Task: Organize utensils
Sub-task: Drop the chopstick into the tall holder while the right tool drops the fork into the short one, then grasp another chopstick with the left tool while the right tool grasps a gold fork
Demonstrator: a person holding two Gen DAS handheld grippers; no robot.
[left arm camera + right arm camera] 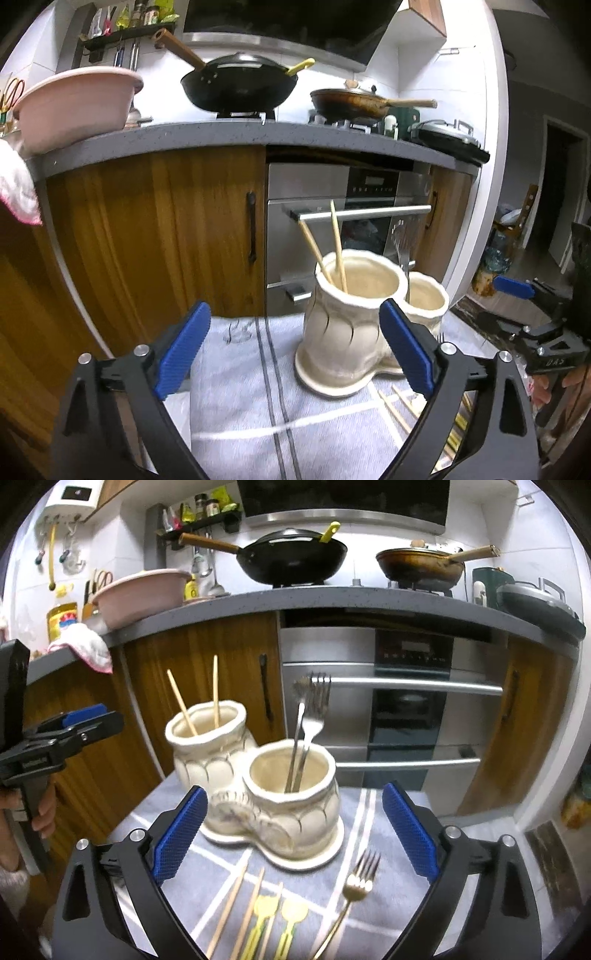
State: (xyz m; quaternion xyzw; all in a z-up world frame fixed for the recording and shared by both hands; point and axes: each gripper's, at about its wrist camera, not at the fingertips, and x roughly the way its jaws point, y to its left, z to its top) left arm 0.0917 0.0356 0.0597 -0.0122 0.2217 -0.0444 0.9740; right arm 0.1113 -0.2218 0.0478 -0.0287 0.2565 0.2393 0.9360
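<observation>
Both the left gripper and right gripper have fingers apart and empty, so next is probably picking up the gold fork at the bottom of the frame for the fork cup.

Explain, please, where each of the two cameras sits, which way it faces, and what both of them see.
Left wrist: on the left gripper, facing the ceramic holder and oven; its own open blue fingers frame the view, the right gripper at the far right.
Right wrist: on the right gripper, facing the same holder; the left gripper and hand show left.
Shared: holder, chopsticks, counter, wok.
</observation>
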